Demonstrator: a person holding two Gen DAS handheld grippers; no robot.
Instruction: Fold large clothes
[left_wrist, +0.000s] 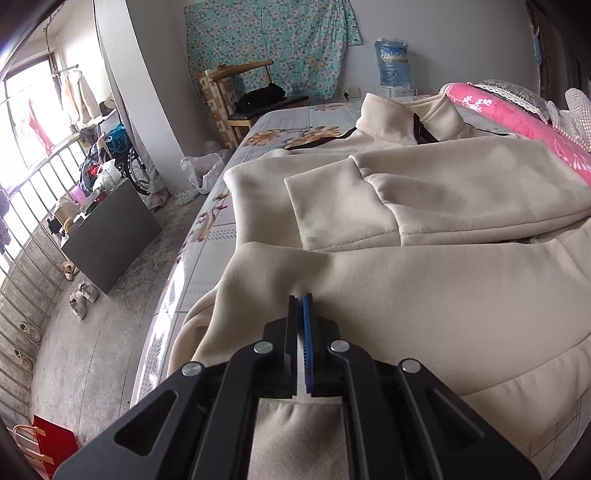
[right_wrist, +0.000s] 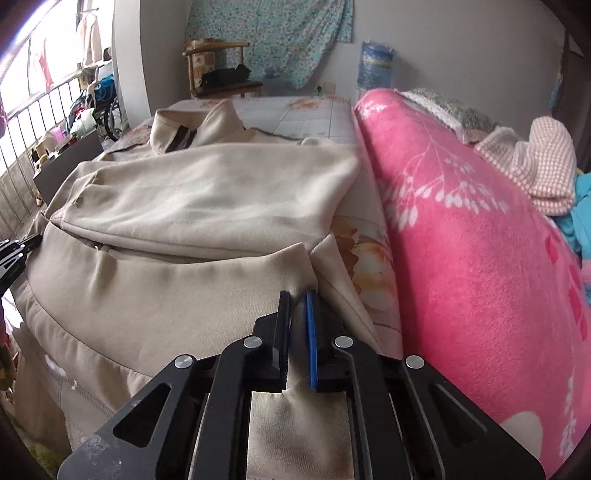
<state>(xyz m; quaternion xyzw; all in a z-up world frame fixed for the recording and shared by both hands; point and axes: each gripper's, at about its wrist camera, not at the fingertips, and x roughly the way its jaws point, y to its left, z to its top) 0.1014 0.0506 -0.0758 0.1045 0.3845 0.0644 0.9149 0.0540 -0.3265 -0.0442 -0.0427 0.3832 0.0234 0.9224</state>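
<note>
Clearly both tools pinch the beige jacket (left_wrist: 424, 280) on the bed (left_wrist: 280, 122): left tool (left_wrist: 301, 297), right tool (right_wrist: 298, 293). Carry the hem evenly toward twelve o'clock, keeping it taut.

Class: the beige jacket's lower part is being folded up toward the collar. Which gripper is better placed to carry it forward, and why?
Neither alone. The left gripper and right gripper each pinch the beige jacket at opposite ends of the hem. The right has the pink blanket close beside it, so the left has freer room, I judge.
</note>
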